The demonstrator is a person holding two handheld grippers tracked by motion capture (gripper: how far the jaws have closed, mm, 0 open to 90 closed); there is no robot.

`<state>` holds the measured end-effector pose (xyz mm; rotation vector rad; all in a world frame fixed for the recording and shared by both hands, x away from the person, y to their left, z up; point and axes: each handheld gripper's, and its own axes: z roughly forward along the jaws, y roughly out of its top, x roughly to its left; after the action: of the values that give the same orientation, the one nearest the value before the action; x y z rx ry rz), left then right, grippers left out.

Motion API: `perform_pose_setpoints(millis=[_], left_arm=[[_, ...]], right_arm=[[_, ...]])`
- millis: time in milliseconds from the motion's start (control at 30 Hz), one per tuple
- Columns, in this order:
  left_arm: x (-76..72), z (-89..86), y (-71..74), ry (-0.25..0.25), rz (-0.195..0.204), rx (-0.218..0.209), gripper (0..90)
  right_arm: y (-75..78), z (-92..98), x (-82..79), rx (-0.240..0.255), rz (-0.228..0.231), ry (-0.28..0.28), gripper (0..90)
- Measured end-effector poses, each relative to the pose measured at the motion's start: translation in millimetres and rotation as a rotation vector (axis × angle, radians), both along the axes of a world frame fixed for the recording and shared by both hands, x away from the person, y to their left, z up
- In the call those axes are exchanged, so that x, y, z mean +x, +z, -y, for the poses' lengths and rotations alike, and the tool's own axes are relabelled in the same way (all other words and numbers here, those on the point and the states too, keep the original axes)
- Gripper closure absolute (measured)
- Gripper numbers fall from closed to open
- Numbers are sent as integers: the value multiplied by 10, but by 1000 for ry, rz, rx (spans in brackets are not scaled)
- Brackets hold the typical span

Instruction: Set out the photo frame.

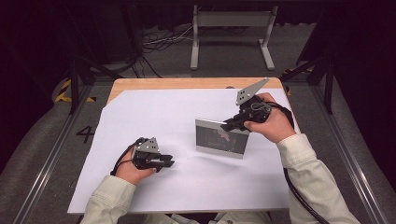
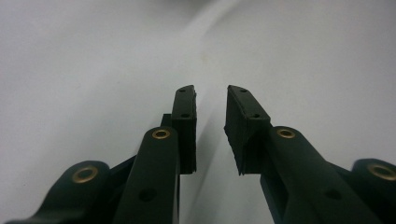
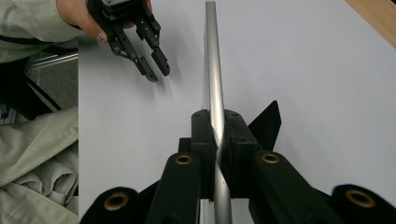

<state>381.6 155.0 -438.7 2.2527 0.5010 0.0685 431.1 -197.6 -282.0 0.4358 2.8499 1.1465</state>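
White sheet (image 1: 154, 121) covers a wooden table (image 1: 187, 83); right gripper (image 3: 217, 135) pinches a silver picture frame (image 1: 219, 136), left gripper (image 2: 210, 126) spread empty, amid a dark room.

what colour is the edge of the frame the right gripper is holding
Silver metal, clearest in the right gripper view, where the frame's edge runs between the right gripper.

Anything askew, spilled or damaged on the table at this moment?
Nothing spilled or damaged. The picture frame stands on its lower edge on the white sheet, and the right tool is clamped on its top edge, silver rim between the pads. The left tool is open over bare sheet, apart from the frame.
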Motion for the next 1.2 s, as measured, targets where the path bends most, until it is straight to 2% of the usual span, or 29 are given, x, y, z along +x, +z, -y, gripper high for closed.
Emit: perform_pose_setpoints(millis=[333, 433, 633, 933, 1133, 1200], left_arm=[[5, -11, -2, 3, -3, -3, 738], [10, -10, -8, 3, -5, -1, 738], [11, -2, -12, 1, -8, 0, 738], [14, 1, -18, -1, -8, 2, 738], [18, 3, -20, 0, -9, 2, 738], [19, 4, -22, -1, -9, 3, 738]], right_arm=[[-33, -100, 73, -2, -11, 68, 843], [-49, -139, 101, 0, -20, 110, 843], [-65, -191, 116, -10, -16, 137, 843], [-133, -223, 187, -12, -48, 172, 843], [-178, -223, 228, -55, -51, 187, 842], [-181, -209, 247, -56, -51, 195, 842]])
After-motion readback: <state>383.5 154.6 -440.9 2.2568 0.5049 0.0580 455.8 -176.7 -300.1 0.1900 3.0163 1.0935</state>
